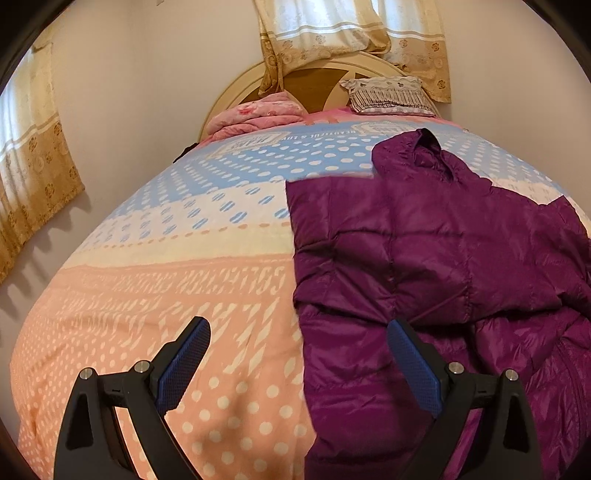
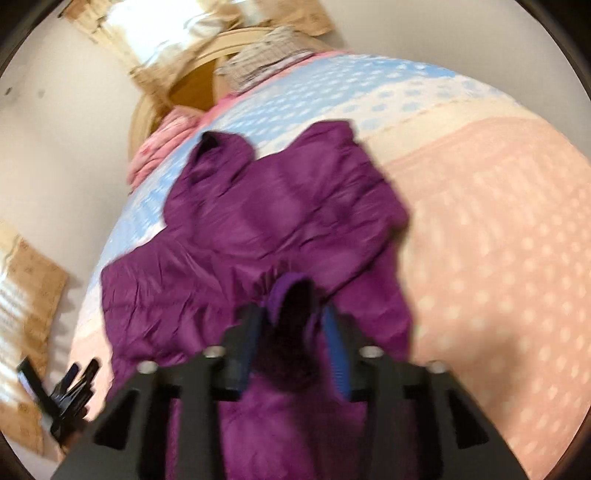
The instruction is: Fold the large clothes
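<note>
One purple jacket (image 1: 424, 251) lay on the bed (image 1: 166, 295), its long axis running from the foot of the bed toward the headboard (image 1: 314, 85), with the collar (image 1: 428, 144) pointing at the headboard and the hem nearest the cameras. In the left wrist view it covered the right part of the bed; its left edge was straight and a quilted panel was folded over the body. The left hand-held gripper (image 1: 299, 332) stood released, its two blue pads wide apart over the jacket's left edge, grasping nothing. The right hand-held gripper (image 2: 295, 325) was clenched on a dark purple cuff (image 2: 291, 314) at the near end of the jacket, the fabric bunched between its pads; that view was blurred. The bed wore a dotted cover in blue, cream and peach bands. At the headboard lay one pink folded quilt (image 1: 258, 114) and one patterned pillow (image 1: 388, 94). Pale walls enclosed the room, and two beige curtains showed: one (image 1: 351, 33) above the headboard, one (image 1: 33, 162) on the wall left of it.
</note>
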Action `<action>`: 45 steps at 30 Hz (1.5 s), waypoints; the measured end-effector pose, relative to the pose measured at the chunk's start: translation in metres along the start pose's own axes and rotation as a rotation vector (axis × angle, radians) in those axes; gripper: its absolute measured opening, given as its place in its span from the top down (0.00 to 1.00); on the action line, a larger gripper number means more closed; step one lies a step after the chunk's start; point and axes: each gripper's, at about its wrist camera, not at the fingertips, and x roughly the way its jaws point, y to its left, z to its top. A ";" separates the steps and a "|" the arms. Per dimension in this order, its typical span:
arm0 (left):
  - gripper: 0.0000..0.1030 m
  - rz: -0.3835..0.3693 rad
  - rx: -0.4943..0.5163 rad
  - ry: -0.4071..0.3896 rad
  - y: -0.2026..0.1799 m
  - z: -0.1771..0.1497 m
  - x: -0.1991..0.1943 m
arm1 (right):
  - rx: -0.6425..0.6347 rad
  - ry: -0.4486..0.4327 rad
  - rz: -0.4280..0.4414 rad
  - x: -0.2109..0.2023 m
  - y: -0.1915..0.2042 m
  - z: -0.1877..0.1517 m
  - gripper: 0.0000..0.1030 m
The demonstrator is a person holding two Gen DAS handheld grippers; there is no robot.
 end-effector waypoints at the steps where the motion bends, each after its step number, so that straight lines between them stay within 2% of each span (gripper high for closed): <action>1: 0.06 0.000 0.006 -0.004 -0.001 0.003 0.001 | -0.015 -0.016 -0.012 -0.002 0.005 0.001 0.56; 3: 0.06 0.003 0.017 -0.016 -0.003 0.010 0.002 | -0.043 -0.059 -0.064 -0.015 0.012 0.003 0.56; 7: 0.06 0.011 0.027 -0.038 -0.007 0.033 0.013 | -0.148 -0.124 -0.066 -0.023 0.039 0.009 0.60; 10: 0.06 -0.012 0.010 -0.040 -0.019 0.056 0.027 | -0.198 -0.090 0.001 -0.001 0.060 0.020 0.67; 13: 0.06 -0.055 0.024 -0.007 -0.040 0.064 0.045 | -0.217 -0.013 0.003 0.031 0.070 0.025 0.77; 17: 0.06 -0.006 0.147 0.038 -0.071 0.045 0.075 | -0.220 0.064 -0.055 0.066 0.053 0.010 0.79; 19: 0.06 -0.036 0.126 0.088 -0.070 0.034 0.090 | -0.249 0.071 -0.072 0.071 0.045 0.000 0.88; 23: 0.06 -0.077 0.089 0.116 -0.061 0.035 0.094 | -0.310 0.062 -0.069 0.068 0.046 -0.004 0.88; 25: 0.06 -0.086 0.071 0.119 -0.054 0.041 0.087 | -0.291 0.067 -0.044 0.059 0.043 0.001 0.86; 27: 0.06 -0.103 0.032 0.052 -0.042 0.054 0.069 | -0.248 -0.009 0.010 0.037 0.042 0.015 0.79; 29: 0.06 -0.105 -0.012 -0.029 -0.026 0.072 0.053 | -0.236 -0.103 -0.001 0.020 0.043 0.034 0.79; 32: 0.06 -0.056 -0.048 -0.057 -0.010 0.098 0.066 | -0.193 -0.189 -0.056 0.015 0.037 0.069 0.79; 35: 0.06 0.005 -0.083 -0.004 0.003 0.114 0.104 | -0.117 -0.209 -0.116 0.033 0.023 0.105 0.80; 38: 0.06 0.047 -0.120 0.073 0.007 0.118 0.150 | -0.109 -0.151 -0.134 0.070 0.014 0.129 0.80; 42: 0.06 0.031 -0.138 0.156 -0.003 0.110 0.184 | -0.148 -0.079 -0.137 0.102 0.008 0.127 0.80; 45: 0.06 0.047 -0.094 0.184 -0.019 0.102 0.196 | -0.188 -0.047 -0.155 0.120 0.005 0.111 0.80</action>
